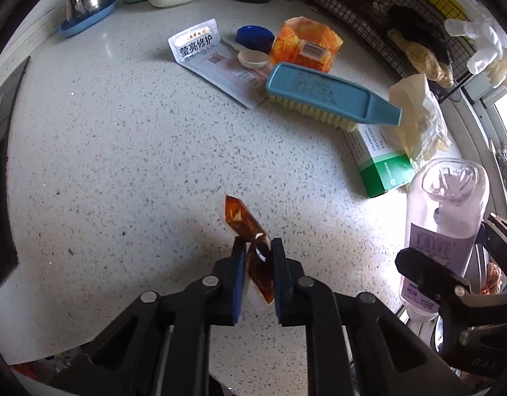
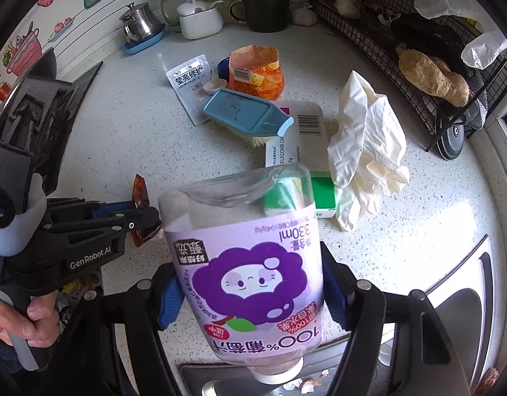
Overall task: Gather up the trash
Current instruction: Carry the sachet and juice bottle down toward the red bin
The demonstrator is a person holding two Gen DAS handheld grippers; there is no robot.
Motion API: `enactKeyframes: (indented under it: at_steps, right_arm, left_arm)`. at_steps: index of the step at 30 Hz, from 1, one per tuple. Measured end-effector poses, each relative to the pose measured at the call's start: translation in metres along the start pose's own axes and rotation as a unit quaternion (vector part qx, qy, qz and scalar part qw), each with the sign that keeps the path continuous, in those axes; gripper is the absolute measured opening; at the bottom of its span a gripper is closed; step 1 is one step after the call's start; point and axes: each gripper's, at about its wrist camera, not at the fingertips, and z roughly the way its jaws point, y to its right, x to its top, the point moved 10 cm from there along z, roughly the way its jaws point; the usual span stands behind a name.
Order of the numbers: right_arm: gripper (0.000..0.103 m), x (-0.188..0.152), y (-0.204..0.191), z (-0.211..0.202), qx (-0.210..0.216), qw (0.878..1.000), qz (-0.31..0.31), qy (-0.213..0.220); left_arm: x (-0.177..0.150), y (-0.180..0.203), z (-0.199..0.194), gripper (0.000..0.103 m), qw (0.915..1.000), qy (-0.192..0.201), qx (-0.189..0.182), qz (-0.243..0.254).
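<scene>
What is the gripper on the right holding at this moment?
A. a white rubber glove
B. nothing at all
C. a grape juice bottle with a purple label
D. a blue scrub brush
C: in the right wrist view, the right gripper is closed on the upside-down juice bottle, while the brush and glove lie on the counter.

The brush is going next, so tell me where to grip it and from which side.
Take the brush by its narrow blue handle end, coming from above with the tongs across its width. That end tapers, sticks out past the bristles and lies over the green-and-white box, so it is raised off the counter. The glove lies close beside it.
</scene>
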Motion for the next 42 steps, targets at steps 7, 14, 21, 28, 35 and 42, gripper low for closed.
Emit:
enactKeyframes:
  at_steps: [7,14,21,28,35,42]
  right_arm:
    - [0.068,-0.002,-0.025,-0.018,0.002,1.000,-0.012,0.019]
    - [0.068,-0.003,-0.064,-0.044,0.006,0.998,-0.043,0.050]
    - [0.068,-0.007,-0.118,-0.058,0.016,0.995,-0.056,0.076]
    - [0.068,-0.031,-0.170,-0.056,0.028,0.995,-0.059,0.076]
    - [0.068,-0.067,-0.216,-0.055,0.030,0.995,-0.054,0.073]
    - [0.069,-0.107,-0.246,-0.043,0.017,0.997,-0.038,0.062]
  left_arm:
    - [-0.005,-0.008,-0.050,0.012,0.9980,0.046,-0.017,0.040]
    - [-0.022,-0.034,-0.107,0.010,0.9928,0.089,-0.021,0.078]
    - [-0.054,-0.069,-0.140,0.010,0.9908,0.111,0.016,0.075]
    - [-0.105,-0.111,-0.162,0.010,0.9918,0.107,0.030,0.064]
    - [-0.161,-0.145,-0.173,0.010,0.9933,0.097,0.032,0.054]
    - [-0.212,-0.173,-0.167,0.010,0.9928,0.091,0.051,0.060]
